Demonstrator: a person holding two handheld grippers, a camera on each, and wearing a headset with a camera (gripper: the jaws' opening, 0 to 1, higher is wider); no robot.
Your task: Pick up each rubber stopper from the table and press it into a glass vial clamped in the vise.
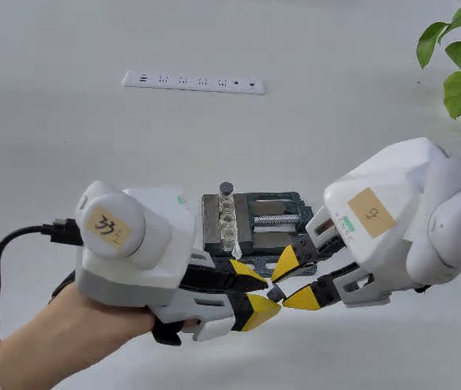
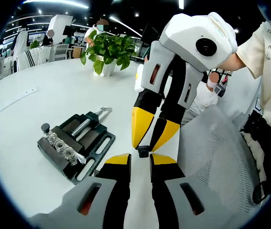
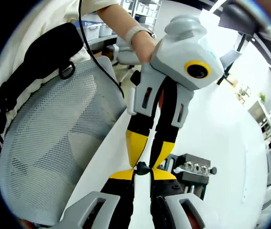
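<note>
Rubber stopper (image 1: 276, 292) was pinched in right gripper (image 3: 142, 173) jaws; left gripper (image 2: 140, 160) jaw state unclear. Apparently a regrasp; next required alignment over an open vial (image 1: 228, 228).

Left gripper (image 2: 140, 160) and right gripper (image 3: 142, 174) are both smooth satin plastic, white and grey, jaws tipped in glossy yellow. Rubber stopper (image 1: 276, 292) looks dull black. Vise (image 1: 291, 203) is dark matt metal with a shiny bare screw, vials (image 1: 228, 223) clear glossy glass. Tabletop (image 1: 336, 122) is smooth matt white, chair (image 2: 216, 148) grey mesh cloth.
</note>
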